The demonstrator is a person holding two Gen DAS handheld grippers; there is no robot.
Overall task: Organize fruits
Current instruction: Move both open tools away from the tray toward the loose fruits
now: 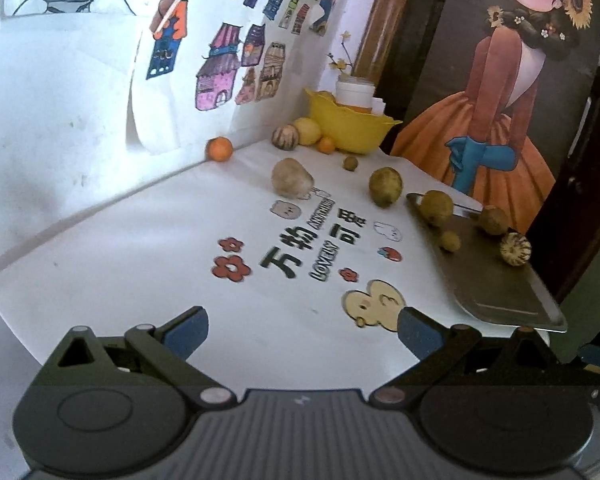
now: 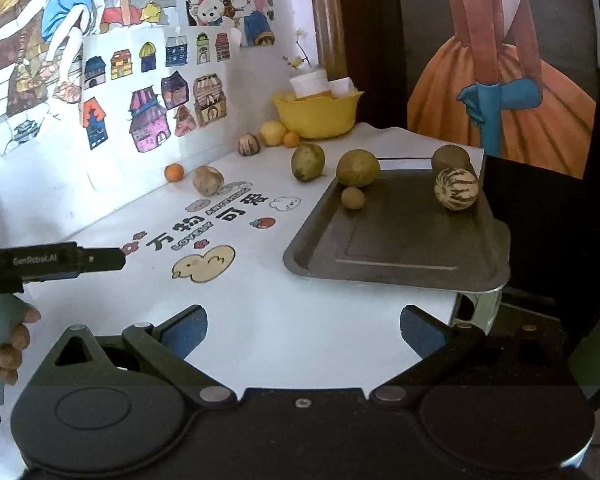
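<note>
The table carries a printed white cloth; the tray sits at its right edge with four fruits on it, a striped one among them; a yellow bowl stands in the far corner. Loose fruit lies between: a green one just beside the tray, a brown one, an orange. Both the left gripper and the right gripper hover empty, jaws spread. Probably best: take the green one first; straddle its widest part; close gently, since it may roll.
</note>
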